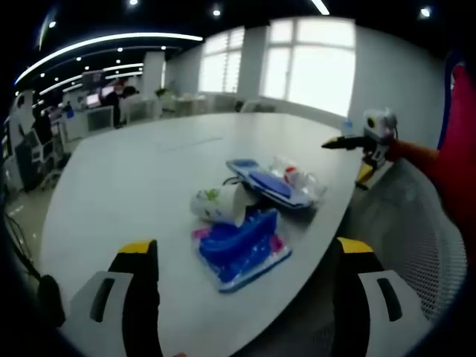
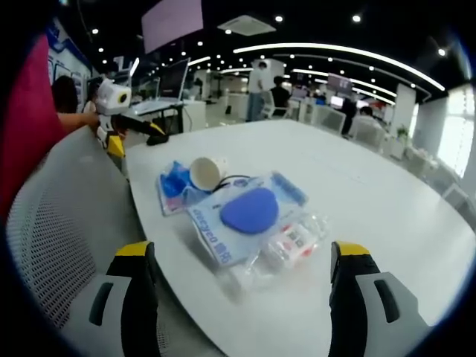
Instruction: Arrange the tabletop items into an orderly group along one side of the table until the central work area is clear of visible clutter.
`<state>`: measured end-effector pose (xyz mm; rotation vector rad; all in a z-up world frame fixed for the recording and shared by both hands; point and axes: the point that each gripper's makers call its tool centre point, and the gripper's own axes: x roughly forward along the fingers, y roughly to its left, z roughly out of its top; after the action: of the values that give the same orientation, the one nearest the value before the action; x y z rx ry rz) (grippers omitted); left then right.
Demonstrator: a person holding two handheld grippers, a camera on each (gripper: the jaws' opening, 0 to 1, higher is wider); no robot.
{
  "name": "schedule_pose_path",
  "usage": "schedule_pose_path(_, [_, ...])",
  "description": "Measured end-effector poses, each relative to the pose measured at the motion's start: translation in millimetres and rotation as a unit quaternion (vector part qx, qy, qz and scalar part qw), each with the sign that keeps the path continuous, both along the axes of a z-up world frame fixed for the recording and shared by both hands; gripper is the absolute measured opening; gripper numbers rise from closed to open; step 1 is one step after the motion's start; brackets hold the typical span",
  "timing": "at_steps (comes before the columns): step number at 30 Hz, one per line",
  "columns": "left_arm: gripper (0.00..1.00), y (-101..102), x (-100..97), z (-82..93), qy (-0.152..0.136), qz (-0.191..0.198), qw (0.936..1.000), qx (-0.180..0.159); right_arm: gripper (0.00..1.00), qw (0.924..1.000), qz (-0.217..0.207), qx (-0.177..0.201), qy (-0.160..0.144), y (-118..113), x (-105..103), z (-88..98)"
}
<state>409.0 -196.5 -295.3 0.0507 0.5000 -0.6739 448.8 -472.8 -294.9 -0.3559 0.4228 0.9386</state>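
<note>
A small pile lies near the edge of the white table. It holds a paper cup on its side, a blue wipes pack, a flat packet with a blue oval and a clear packet with red labels. My left gripper is open and held short of the pile, nothing between its jaws. In the right gripper view the cup, blue pack, oval packet and clear packet lie just ahead of my open right gripper.
A grey mesh chair stands against the table edge beside the pile, also seen as a chair back. A red sleeve holds the right gripper. The left gripper hovers at the table's edge. Desks and people fill the far room.
</note>
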Motion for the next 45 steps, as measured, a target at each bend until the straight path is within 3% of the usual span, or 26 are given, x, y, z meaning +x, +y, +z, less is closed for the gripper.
schedule_pose_path(45, [0.9,-2,-1.4,-1.5,0.005,-0.008,0.9999,0.007,0.95,0.9999,0.012,0.005,0.003,7,-3,4.3])
